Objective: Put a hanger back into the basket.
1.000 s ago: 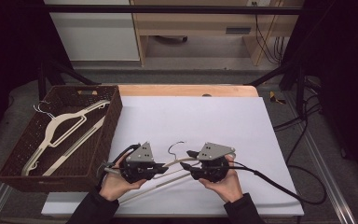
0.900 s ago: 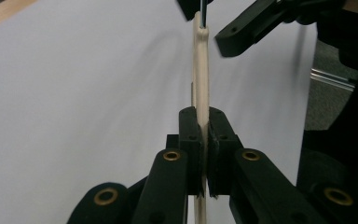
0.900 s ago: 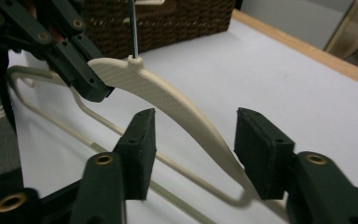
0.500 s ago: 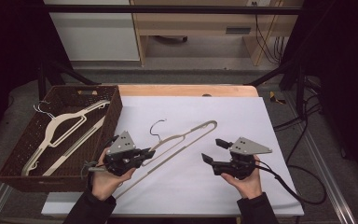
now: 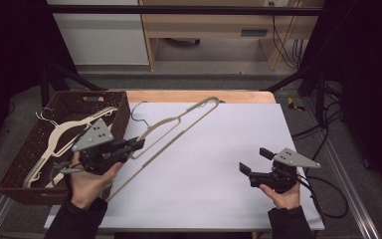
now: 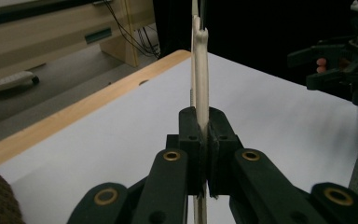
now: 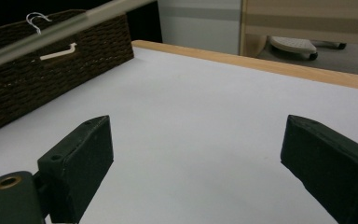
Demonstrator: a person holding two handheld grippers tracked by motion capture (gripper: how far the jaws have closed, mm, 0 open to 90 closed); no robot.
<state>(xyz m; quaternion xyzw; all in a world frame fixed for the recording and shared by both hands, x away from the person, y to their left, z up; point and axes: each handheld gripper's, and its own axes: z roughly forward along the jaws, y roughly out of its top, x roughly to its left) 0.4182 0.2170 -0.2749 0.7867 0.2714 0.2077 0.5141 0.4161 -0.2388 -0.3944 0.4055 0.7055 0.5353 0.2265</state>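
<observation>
Hanger point(image 5: 179, 124) looked light and stiff, pinched on its thin bar by the left gripper point(image 5: 138, 145), while the right gripper point(image 5: 253, 160), jaws just spread wide, held nothing

Left gripper point(image 5: 138, 144), held raised in the left hand point(image 5: 87, 181), has its jaws clamped together, while the right gripper point(image 5: 252, 160), low in the right hand point(image 5: 283, 191), has just been opening, jaws wide with nothing between.
</observation>
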